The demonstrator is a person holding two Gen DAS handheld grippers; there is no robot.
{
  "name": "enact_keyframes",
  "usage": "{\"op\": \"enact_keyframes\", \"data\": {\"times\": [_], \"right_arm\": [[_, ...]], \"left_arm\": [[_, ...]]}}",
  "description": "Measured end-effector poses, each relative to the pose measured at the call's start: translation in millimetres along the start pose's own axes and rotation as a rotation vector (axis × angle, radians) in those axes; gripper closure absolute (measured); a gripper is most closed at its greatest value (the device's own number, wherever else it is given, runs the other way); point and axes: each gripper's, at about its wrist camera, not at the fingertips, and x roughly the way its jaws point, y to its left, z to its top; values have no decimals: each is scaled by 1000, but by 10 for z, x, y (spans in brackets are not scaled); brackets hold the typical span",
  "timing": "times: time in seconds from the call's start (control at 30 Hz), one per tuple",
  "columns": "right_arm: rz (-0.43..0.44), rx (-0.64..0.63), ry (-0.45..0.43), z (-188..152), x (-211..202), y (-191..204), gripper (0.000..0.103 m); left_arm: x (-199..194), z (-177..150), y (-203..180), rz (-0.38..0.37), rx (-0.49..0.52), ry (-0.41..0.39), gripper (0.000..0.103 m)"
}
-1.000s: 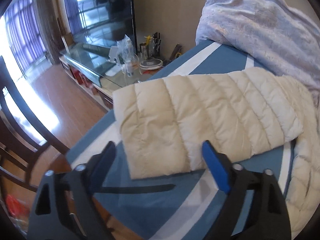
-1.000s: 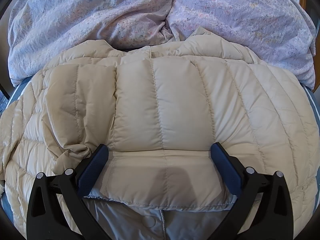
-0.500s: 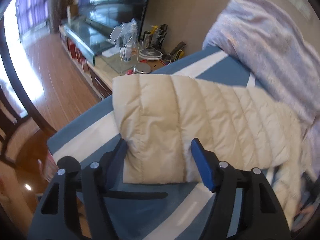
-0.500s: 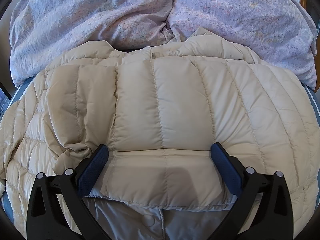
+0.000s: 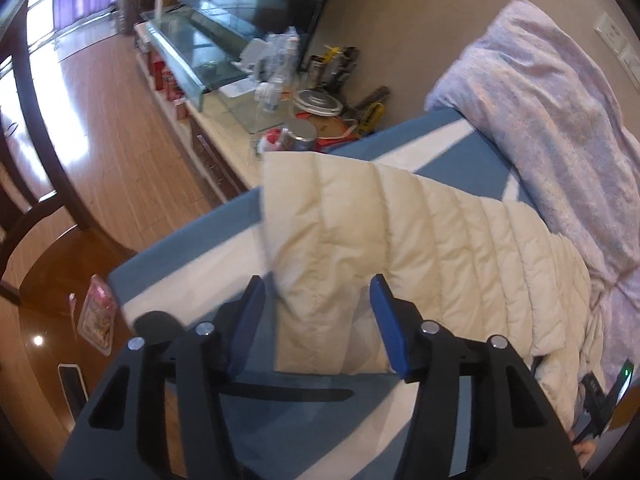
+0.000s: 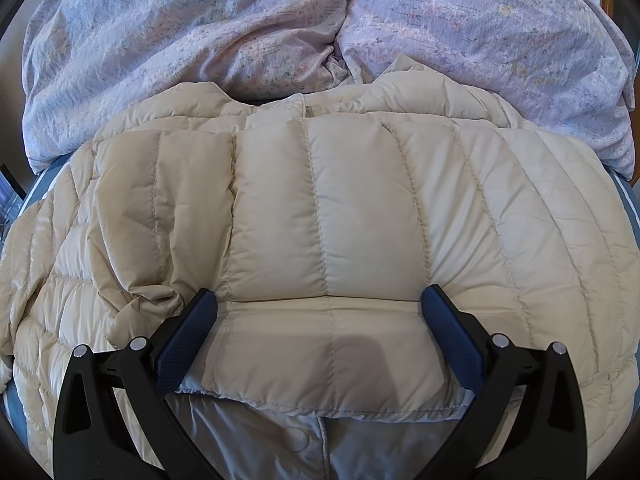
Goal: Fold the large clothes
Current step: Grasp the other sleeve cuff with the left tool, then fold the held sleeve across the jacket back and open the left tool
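Observation:
A cream quilted down jacket (image 6: 340, 208) lies spread on the blue-and-white bed sheet (image 5: 192, 264). One sleeve (image 5: 400, 240) stretches out toward the bed edge in the left wrist view. My left gripper (image 5: 316, 300) has its jaws around the sleeve's cuff end, which is bunched and lifted between the blue pads; the jaws have narrowed but gaps still show. My right gripper (image 6: 320, 320) is open, its pads either side of a folded-over panel of the jacket, above the grey lining (image 6: 304, 440).
A lilac floral duvet (image 6: 320, 28) is heaped behind the jacket and shows in the left wrist view (image 5: 552, 100). Left of the bed are a cluttered side cabinet (image 5: 288, 92), a TV, wooden floor (image 5: 104, 128) and a dark chair (image 5: 36, 184).
My left gripper has moved forward onto the sleeve cuff and its jaws have closed in around it; the cuff is now bunched and raised. The right gripper has not moved.

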Motion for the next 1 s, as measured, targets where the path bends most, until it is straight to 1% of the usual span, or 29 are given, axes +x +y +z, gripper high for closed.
{"op": "enact_keyframes", "data": {"times": [0.13,0.23,0.3,0.37,0.43,0.47,0.5,0.53,0.57,0.6,0.7,0.8,0.87,0.93,1.0], "right_arm": [[-1,1,0,1,1,-1,1],[-1,2,0,2,3,-1,1],[0,2,0,3,4,2,1],[-2,1,0,5,7,8,1],[-1,2,0,3,2,1,1],[-1,2,0,4,4,3,1],[-1,2,0,2,-1,-2,1],[-1,2,1,4,1,1,1],[-1,2,1,3,-3,-5,1],[-1,3,1,5,-2,-3,1],[-2,2,2,7,-2,-3,1],[-5,0,3,10,0,1,1],[-12,-7,7,14,10,22,1],[-13,-12,11,22,12,32,1],[-6,-23,16,29,1,29,1]], "left_arm": [[-15,4,53,-1,-12,0,47],[0,-14,-16,9,11,-1,45],[18,-31,-86,-12,21,5,45],[43,-43,-163,-13,37,7,45],[76,-49,-235,6,55,0,55],[90,-47,-256,15,59,-2,70],[107,-43,-272,24,62,-2,80],[128,-30,-289,14,61,5,85],[139,-19,-307,5,61,10,92],[141,-1,-345,13,68,12,95],[85,58,-530,14,112,-4,99],[-36,113,-784,-18,155,-37,99],[-166,148,-1050,-63,197,-68,99],[-326,146,-1372,-142,240,-96,99],[-428,123,-1628,-212,272,-104,99]]}}
